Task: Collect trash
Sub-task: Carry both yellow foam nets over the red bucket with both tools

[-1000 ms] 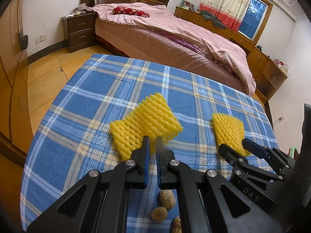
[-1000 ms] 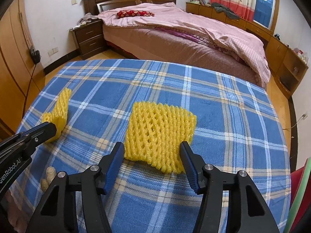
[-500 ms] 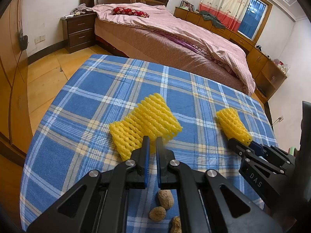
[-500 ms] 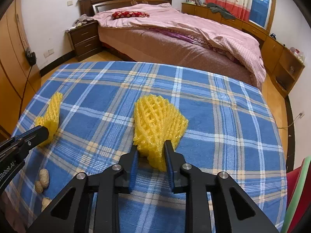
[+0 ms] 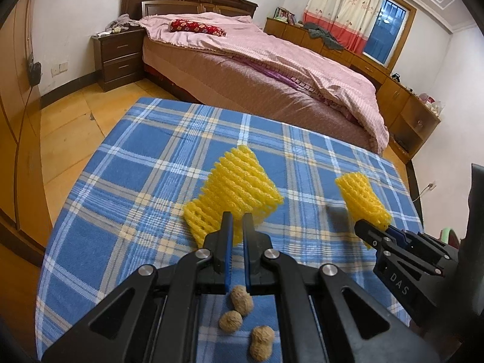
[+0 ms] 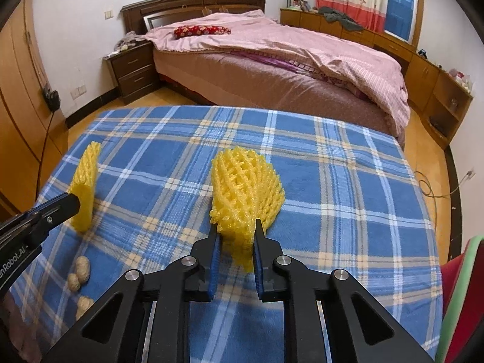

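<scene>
Each hand-held gripper pinches its own yellow foam net: the left hand-held gripper (image 5: pixel 237 227) clamps the left foam net (image 5: pixel 234 186), the right hand-held gripper (image 6: pixel 234 233) the right foam net (image 6: pixel 245 184), above the plaid worktop (image 6: pixel 348 211). Keep the squeeze firm and lift straight, clear of the peanuts (image 5: pixel 237 317); foam slips easily.

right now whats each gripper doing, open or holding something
left gripper: closed on the yellow foam net at its near edge.
right gripper: closed on the other yellow foam net, lifted.
</scene>
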